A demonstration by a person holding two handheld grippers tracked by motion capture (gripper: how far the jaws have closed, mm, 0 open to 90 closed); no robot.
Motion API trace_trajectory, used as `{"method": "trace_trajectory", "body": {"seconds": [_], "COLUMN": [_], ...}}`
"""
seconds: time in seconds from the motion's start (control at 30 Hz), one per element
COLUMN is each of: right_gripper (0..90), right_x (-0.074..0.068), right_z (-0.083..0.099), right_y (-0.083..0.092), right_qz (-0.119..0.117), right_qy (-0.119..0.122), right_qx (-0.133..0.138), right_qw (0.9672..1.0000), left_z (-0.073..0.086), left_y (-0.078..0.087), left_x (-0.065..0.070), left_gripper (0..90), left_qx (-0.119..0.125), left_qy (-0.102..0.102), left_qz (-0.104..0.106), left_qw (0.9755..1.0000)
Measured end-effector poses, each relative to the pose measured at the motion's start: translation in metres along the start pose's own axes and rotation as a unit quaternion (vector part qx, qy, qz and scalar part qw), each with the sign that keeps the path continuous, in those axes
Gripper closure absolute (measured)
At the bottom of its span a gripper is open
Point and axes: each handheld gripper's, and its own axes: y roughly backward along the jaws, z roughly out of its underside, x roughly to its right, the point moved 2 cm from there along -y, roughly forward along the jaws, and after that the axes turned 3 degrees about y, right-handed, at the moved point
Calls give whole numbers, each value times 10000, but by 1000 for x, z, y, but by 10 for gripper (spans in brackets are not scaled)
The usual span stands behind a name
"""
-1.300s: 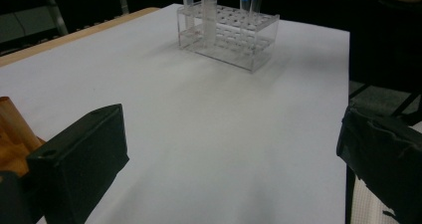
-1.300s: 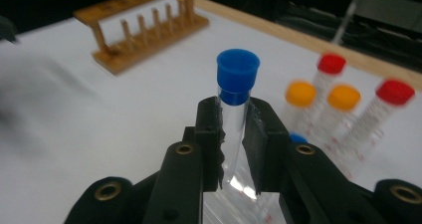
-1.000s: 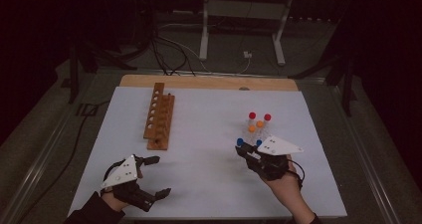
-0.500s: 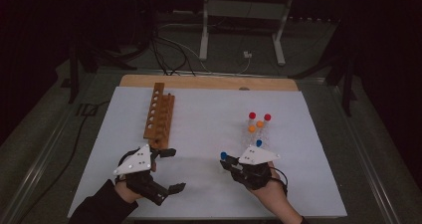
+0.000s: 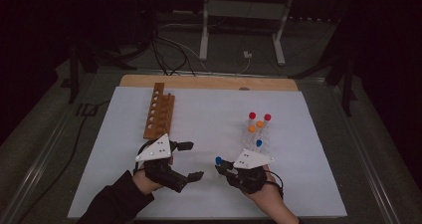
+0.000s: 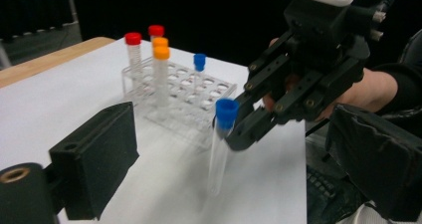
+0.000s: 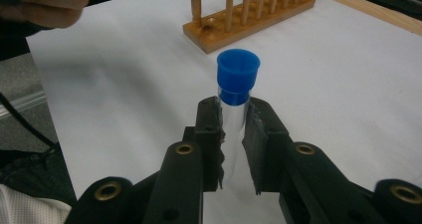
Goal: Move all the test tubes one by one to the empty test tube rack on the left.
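The right gripper (image 7: 233, 134) was clamped on a blue-capped test tube (image 7: 235, 104) just under its cap, holding it above the white table (image 5: 209, 119) between the clear rack (image 6: 194, 97) and the left gripper (image 5: 191, 160). The left gripper's jaws stood wide with nothing between them and had just been closing a little. The tube looked light, stiff, slick and breakable, so I'd judge the bare wall below the right jaws the safest place to grip

I see a clear tube (image 7: 234, 129) with a bright blue cap (image 7: 238, 76) between my black right gripper (image 7: 234, 134). Centre right of the high view: a clear rack (image 5: 259, 139) carrying two red caps (image 5: 252, 115), two orange (image 5: 260, 124), one blue (image 5: 259, 143). Upper left: a brown wooden rack (image 5: 159, 110). White sheet (image 5: 214, 114) over a tan board (image 5: 209, 82). Left gripper (image 5: 191, 160) black, its plate pale grey.
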Motion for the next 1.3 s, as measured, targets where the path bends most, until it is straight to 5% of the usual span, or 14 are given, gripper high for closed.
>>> {"method": "trace_trajectory", "body": {"seconds": [0.33,0.7,1.1,1.3], "right_gripper": [772,772,772,770], "right_x": [-1,-2,-2,-1], "right_z": [0,0,-1,-1], "right_y": [0,0,0,0], "right_qz": [-49,-61,-75,-92], "right_qy": [14,13,2,-18], "right_qx": [3,4,15,24], "right_qw": [10000,10000,10000,10000], "left_z": [-5,-2,3,3], "left_y": [-28,-40,-45,-44], "left_x": [1,1,1,2], "left_gripper": [247,590,755,770], "left_qx": [-87,-223,-450,-462], "left_qy": [-96,-257,-322,-371], "left_qz": [50,29,55,-3], "left_qw": [9999,9994,9985,9982]}}
